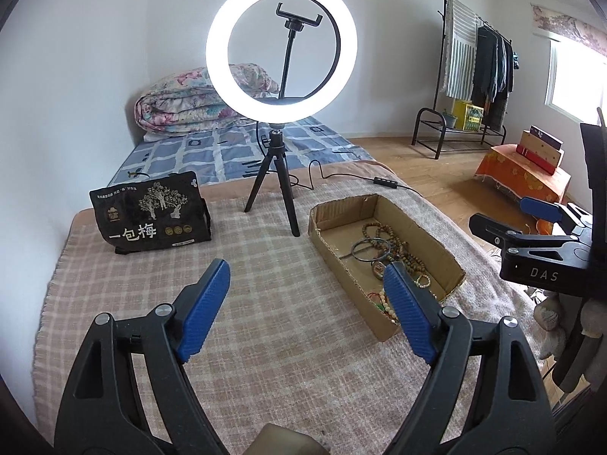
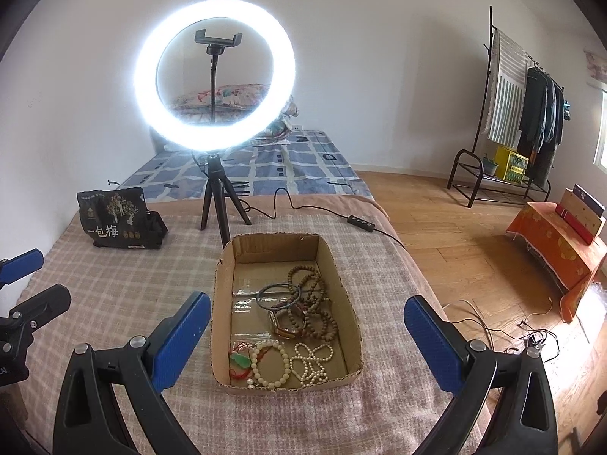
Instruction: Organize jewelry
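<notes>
On the blanket [image 2: 114, 284]: 1 cardboard box [image 2: 224, 276] holding 2 white bead bracelets [image 2: 267, 364], 1 green pendant [image 2: 239, 360], 1 watch [image 2: 280, 324], 2 bangles [image 2: 275, 295], a tangle of brown beads [image 2: 315, 303] (count unclear); behind the box, 1 ring light [image 2: 214, 76]; left of it, 1 black bag [image 2: 114, 216].

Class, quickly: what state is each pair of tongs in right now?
Left tongs: open, holding nothing.
Right tongs: open, holding nothing.

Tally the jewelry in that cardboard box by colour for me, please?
Going by the right wrist view:
Brown wooden bead strands: tangled, at least 1
White bead pieces: 2
Dark bangles: 2
Green pendant: 1
Watch: 1
Total: at least 7
</notes>
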